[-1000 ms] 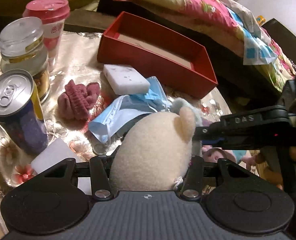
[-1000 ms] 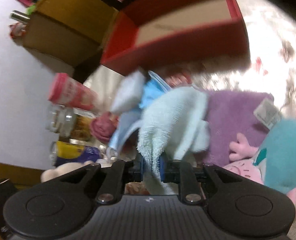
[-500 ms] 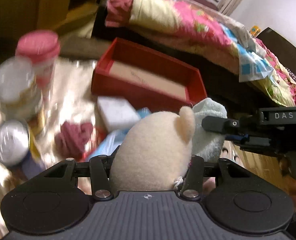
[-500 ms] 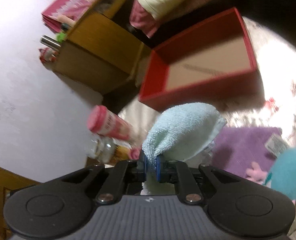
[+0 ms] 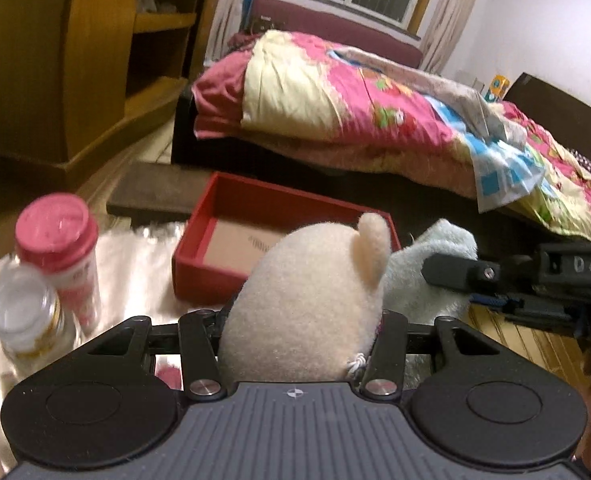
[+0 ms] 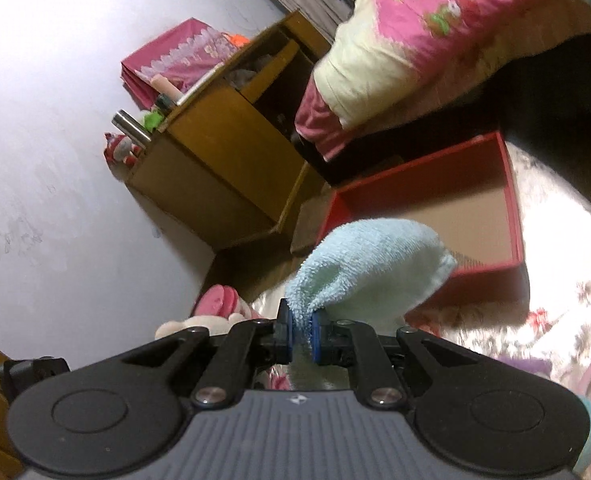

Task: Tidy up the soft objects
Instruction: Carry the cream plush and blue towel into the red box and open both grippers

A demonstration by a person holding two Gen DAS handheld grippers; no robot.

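Above table: plush [image 5: 311, 304] between claw [image 5: 301, 320] fingers

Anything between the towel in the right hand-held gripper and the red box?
Nothing: in the right wrist view the light blue towel hangs just in front of the red box, with no object between them.

In the left wrist view, a box [image 5: 231, 236] sits on the table [image 5: 135, 256], before the bed [image 5: 375, 112]. A cup [image 5: 61, 252] and jar [image 5: 23, 320] stand left of it. A cabinet [image 5: 55, 60] stands behind, left of the bed.
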